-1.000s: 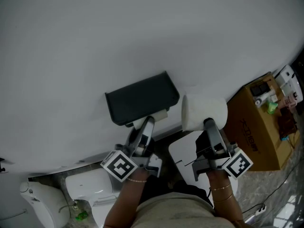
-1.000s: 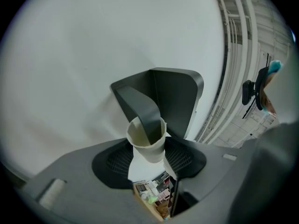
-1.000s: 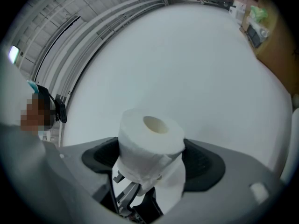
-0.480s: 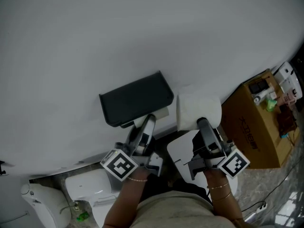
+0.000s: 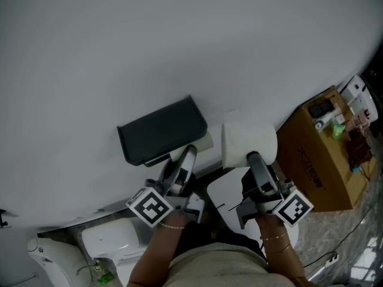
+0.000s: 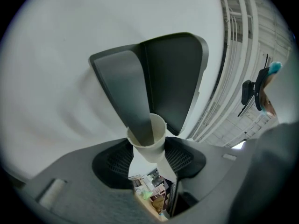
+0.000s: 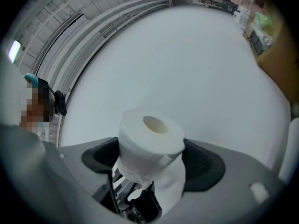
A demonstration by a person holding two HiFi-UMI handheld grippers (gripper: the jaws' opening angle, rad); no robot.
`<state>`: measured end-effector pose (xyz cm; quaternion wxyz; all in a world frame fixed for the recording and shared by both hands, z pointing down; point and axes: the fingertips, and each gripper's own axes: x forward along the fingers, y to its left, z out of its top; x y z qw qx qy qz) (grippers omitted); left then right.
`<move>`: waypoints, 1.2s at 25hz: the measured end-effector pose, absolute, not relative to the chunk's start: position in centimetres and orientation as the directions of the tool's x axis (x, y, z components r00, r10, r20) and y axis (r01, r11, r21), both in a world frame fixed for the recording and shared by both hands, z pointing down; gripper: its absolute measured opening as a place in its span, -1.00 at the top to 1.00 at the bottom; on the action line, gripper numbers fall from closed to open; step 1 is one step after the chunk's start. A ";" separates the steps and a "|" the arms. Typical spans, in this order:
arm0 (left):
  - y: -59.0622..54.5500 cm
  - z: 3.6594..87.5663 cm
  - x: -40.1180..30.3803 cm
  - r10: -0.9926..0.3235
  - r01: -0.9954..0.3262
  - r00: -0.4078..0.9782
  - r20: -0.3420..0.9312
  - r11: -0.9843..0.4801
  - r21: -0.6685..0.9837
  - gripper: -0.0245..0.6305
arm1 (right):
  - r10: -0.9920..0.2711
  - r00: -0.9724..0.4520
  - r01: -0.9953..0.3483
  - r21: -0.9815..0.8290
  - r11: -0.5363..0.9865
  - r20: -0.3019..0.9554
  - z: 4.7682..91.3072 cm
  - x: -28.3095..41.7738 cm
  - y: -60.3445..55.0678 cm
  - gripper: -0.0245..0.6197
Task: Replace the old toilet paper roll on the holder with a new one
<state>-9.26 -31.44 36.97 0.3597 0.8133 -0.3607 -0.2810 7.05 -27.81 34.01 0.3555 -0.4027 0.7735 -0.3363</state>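
Since a sec ago the left gripper [image 5: 187, 154] has drawn the old tube [image 6: 148, 136] a bit toward the free end of the holder [image 5: 161, 130]. The holder's bar is still inside the tube, so the removal step is not finished. The new roll [image 7: 149, 139] waits just beside, clamped in the right gripper [image 5: 254, 159]. The left jaws pinch the tube. Next: pull it fully off w/o squashing it.
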 end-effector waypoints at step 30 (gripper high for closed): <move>-33.6 37.1 -0.4 -0.656 -0.311 0.729 -0.196 -0.572 0.759 0.27 | -0.928 -0.250 -0.459 -0.810 0.364 -0.276 33.8 14.6 -23.8 -0.40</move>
